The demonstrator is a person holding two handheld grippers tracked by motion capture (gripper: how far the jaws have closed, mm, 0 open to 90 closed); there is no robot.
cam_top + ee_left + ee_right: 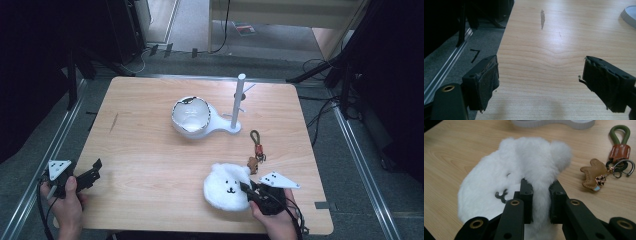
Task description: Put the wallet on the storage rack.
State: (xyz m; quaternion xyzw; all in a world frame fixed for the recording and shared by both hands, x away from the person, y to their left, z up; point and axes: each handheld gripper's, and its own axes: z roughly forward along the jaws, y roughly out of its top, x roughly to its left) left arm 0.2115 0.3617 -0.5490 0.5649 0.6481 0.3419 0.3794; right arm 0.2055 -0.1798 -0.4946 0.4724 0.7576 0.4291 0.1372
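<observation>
Right gripper (541, 195) pinches white plush (524, 170) at lower right; keychain (256, 152) just above, stand (235, 107) beyond; left gripper (540, 80) spread at lower left

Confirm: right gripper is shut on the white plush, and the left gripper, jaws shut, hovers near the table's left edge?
Not quite. The left gripper has its jaws wide open, as the left gripper view shows. The rest stands: the right gripper is shut on the white plush.
</observation>
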